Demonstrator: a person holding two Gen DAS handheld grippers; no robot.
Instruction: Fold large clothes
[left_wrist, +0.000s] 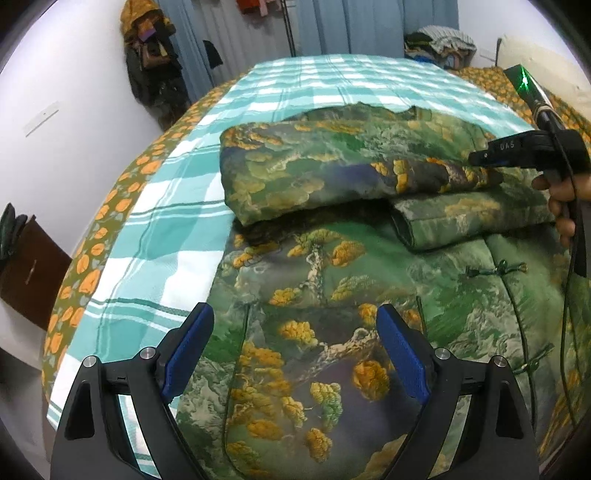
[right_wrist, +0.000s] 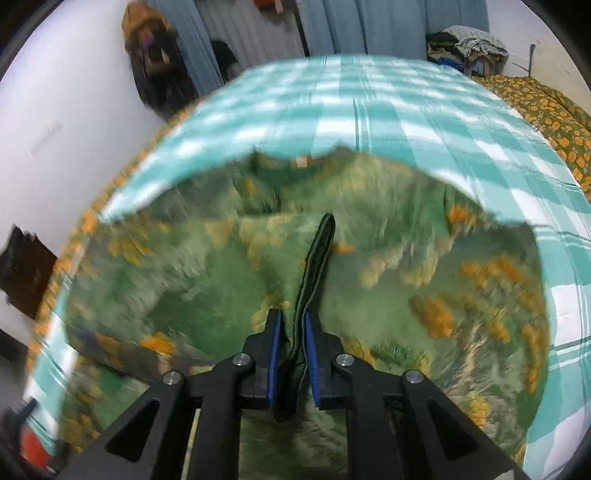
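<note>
Right gripper (right_wrist: 292, 334) pinches sleeve cuff (right_wrist: 319, 251); I lay it flat across jacket (left_wrist: 332, 332). Left gripper (left_wrist: 295, 339) spread, empty.

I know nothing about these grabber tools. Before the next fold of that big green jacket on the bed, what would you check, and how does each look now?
1. Right gripper clamped on the jacket's dark edge: ok.
2. Left gripper open, free to grab: ok.
3. Sleeves folded across the jacket: ok.
4. Jacket on the checked sheet: ok.
5. Grip holds one layer only: cannot tell.
</note>
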